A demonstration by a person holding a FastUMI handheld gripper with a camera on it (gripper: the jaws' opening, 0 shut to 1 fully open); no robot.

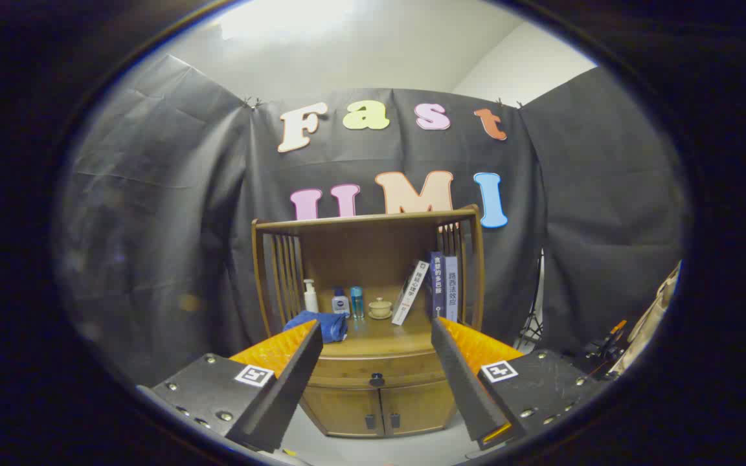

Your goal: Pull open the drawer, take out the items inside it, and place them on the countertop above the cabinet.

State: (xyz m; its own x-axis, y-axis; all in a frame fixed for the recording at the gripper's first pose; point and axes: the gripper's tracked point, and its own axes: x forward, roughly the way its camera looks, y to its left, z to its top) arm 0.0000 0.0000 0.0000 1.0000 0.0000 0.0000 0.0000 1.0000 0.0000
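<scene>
A wooden cabinet stands ahead against the booth wall. Its drawer is closed, with a small dark knob at the front middle. Above it lies the countertop, under a shelf frame. A blue cloth rests on the countertop's left part, just beyond my left finger. My gripper is open, held back from the cabinet, with nothing between its fingers. The drawer and knob show in the gap between the fingers.
On the countertop stand a white pump bottle, a small dark-capped bottle, a blue bottle, a little lidded pot and several books. Two small doors sit below the drawer. A tripod stands at right.
</scene>
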